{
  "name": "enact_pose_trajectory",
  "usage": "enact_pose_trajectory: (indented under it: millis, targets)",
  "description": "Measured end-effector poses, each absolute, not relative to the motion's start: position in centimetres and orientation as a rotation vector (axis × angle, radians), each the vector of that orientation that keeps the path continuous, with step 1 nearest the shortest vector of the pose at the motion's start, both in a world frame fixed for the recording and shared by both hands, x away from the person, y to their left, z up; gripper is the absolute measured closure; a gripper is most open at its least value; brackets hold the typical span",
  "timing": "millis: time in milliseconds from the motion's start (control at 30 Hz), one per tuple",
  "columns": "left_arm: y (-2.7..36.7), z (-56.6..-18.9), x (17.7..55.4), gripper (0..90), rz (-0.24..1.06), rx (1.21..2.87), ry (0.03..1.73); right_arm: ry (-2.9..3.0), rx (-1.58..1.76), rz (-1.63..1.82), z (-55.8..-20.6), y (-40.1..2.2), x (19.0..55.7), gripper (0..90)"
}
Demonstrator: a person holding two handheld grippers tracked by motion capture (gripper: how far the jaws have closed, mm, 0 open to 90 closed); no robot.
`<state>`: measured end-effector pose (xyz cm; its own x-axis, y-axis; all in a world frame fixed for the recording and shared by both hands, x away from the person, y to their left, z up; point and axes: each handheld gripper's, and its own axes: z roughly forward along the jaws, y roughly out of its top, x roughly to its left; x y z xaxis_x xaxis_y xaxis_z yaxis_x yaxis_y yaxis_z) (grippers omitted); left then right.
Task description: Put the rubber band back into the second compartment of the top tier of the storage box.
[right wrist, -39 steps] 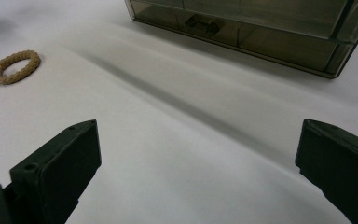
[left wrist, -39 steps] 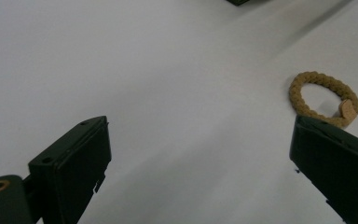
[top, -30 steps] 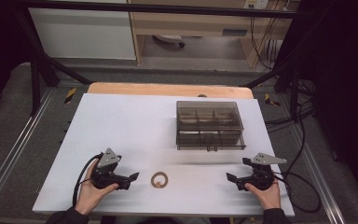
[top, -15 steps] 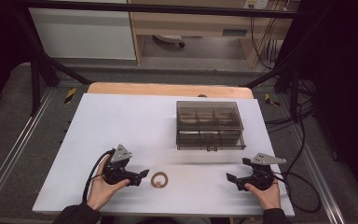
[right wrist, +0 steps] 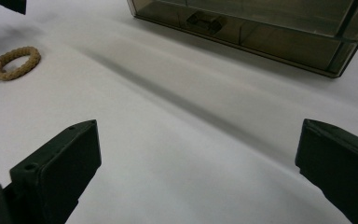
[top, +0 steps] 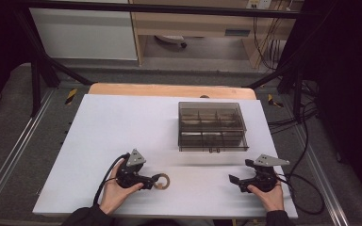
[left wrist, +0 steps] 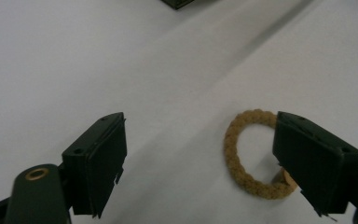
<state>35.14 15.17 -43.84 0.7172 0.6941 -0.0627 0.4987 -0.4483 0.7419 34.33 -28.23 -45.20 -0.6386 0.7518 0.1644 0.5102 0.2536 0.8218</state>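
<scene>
I have the left gripper (top: 154, 181) low over the white table (top: 122, 127), near its front edge, and its tips sit right at the braided tan ring (top: 161, 181). In the left gripper view that ring (left wrist: 251, 154) lies flat on the table with one jaw overlapping its outer edge and the other jaw well off to the far side, so the ring is not squarely between them. The jaws have just been closing a little, yet they stand wide apart and the pads press on nothing.

My right gripper (top: 235, 181) rests near the table's front right corner, jaws spread wide with bare table between them. Ahead of it sits the smoky clear compartment box (top: 211, 126), lid down, its latch (right wrist: 204, 21) facing me. From the right gripper view the ring (right wrist: 16, 63) lies far off to the left, well apart from the box.
</scene>
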Motion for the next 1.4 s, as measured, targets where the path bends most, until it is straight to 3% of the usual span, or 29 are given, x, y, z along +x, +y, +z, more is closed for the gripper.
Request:
enact_pose_trajectory:
  millis: [733,1400]
  targets:
    - [13.8,-44.5,34.4,55.7,0.309,2.173,0.917,2.270,1.171,1.329,-45.3,-28.2,34.4,0.7]
    - [13.5,-44.9,34.3,75.6,0.290,2.197,0.937,2.273,1.172,1.329,-45.3,-28.1,34.3,0.7]
